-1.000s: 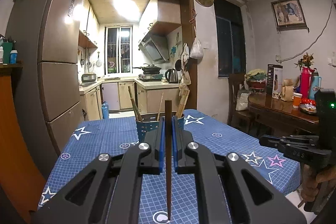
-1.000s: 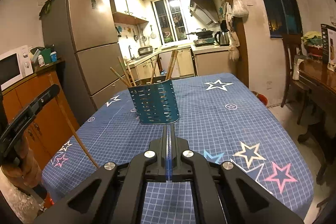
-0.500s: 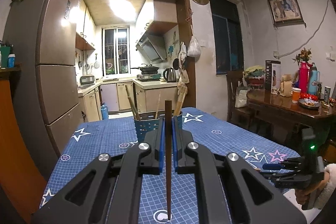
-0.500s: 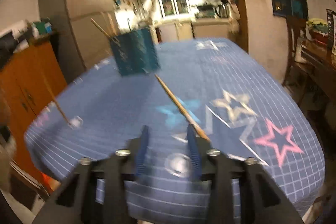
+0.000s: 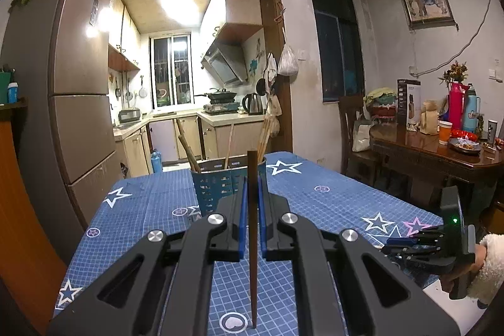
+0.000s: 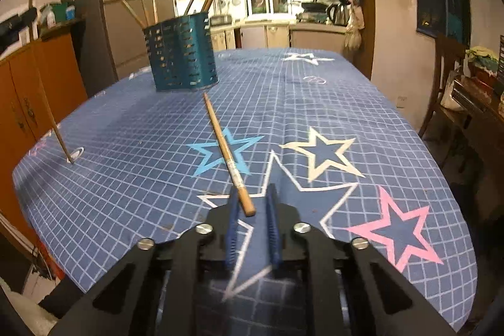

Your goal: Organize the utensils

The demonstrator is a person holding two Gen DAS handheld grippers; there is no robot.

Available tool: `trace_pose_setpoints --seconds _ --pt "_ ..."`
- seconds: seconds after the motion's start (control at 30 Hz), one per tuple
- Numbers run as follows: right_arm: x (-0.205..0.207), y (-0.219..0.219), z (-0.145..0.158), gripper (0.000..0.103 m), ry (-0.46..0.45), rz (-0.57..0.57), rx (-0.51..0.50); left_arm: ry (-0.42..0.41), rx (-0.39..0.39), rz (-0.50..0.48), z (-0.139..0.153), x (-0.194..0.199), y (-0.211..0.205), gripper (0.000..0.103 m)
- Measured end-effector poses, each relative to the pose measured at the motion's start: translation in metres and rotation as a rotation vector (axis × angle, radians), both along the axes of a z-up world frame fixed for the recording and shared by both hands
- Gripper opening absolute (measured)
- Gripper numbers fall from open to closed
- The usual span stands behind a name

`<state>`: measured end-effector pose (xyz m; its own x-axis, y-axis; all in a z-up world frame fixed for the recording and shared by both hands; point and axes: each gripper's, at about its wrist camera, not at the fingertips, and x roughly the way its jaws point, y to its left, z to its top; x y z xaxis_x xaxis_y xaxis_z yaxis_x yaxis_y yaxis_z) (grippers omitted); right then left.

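Left gripper (image 5: 251,210) has its jaws clamped on a dark chopstick (image 5: 251,241), upright, tip on the counter (image 5: 330,194). Right gripper (image 6: 253,222) jaws are apart around the end of a chopstick (image 6: 225,147) lying flat (pointing at the holder (image 6: 181,52)).

Black gripper (image 5: 251,222), blue pads (image 5: 242,222), silver screws.

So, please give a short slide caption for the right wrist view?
Open right gripper reaching a light wooden chopstick lying on the blue star-patterned tablecloth, before the teal perforated holder.
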<state>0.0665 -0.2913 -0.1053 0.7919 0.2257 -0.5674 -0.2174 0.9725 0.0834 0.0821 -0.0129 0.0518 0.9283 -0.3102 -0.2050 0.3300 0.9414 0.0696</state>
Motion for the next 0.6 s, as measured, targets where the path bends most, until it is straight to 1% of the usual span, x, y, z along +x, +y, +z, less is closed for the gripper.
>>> trace_pose_setpoints --seconds 0.07,0.13,0.2,0.33,0.37,0.43,0.47,0.53,0.6 --pt "-0.007 0.009 -0.002 0.018 -0.052 -0.010 -0.067 -0.001 -0.002 0.003 -0.001 0.000 0.001 0.005" --pt "-0.012 0.013 -0.003 0.018 -0.086 -0.027 -0.099 0.003 -0.012 0.007 -0.001 0.001 0.004 0.005" --pt "-0.013 0.011 -0.003 0.018 -0.093 -0.033 -0.090 0.005 -0.016 0.009 -0.001 0.001 0.005 0.005" --pt "-0.018 0.020 -0.002 0.018 -0.123 -0.011 -0.195 0.000 -0.006 0.009 -0.001 0.000 0.005 0.005" --pt "-0.018 0.020 -0.002 0.018 -0.123 -0.002 -0.204 -0.001 -0.004 0.009 -0.001 -0.001 0.004 0.005" --pt "-0.017 0.016 -0.001 0.017 -0.114 0.011 -0.184 -0.001 -0.003 0.008 -0.002 -0.001 0.004 0.005" --pt "-0.016 0.014 0.000 0.017 -0.108 0.021 -0.177 0.002 -0.003 0.008 -0.002 0.000 0.004 0.005" --pt "-0.017 0.019 0.000 0.010 -0.121 0.044 -0.217 0.009 -0.004 0.010 -0.003 0.001 0.004 0.005" --pt "-0.021 0.026 -0.001 0.010 -0.139 0.048 -0.264 0.014 -0.005 0.010 -0.004 0.002 0.003 0.005"
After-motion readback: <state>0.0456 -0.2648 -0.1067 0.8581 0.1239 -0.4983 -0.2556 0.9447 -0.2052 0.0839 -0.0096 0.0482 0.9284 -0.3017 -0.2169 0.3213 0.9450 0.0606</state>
